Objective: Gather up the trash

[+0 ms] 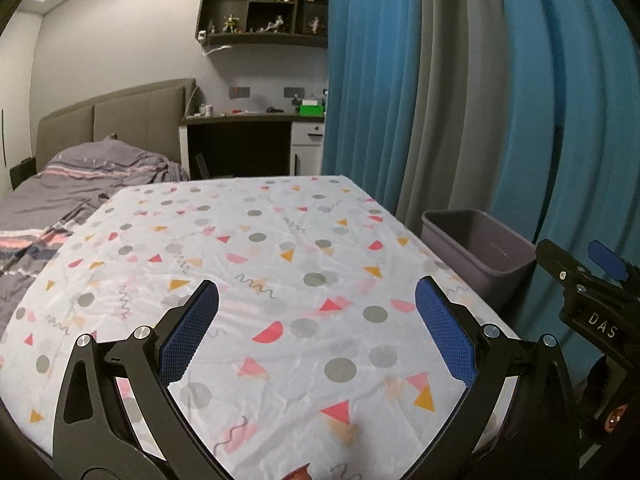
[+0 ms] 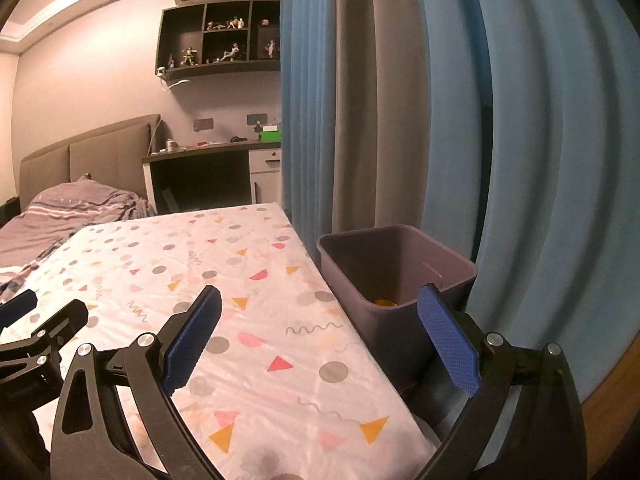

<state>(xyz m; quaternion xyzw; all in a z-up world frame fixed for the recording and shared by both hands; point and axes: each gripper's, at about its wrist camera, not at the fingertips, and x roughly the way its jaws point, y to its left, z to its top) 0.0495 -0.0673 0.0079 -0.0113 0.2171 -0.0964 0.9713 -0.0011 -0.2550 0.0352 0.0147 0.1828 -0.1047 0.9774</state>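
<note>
1. The left gripper (image 1: 316,328) hangs over the patterned tablecloth (image 1: 248,240), fingers spread wide, holding nothing.
2. No trash shows on the cloth in either view.
3. The right gripper (image 2: 320,336) is likewise spread and empty, by the table's right edge.
4. The bin (image 2: 400,272) beside the table holds something orange (image 2: 385,303). Collecting looks finished; next calls for checking for leftovers.

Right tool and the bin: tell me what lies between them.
Nothing; right wrist view shows the open right tool right beside the bin, above the table's edge.
</note>
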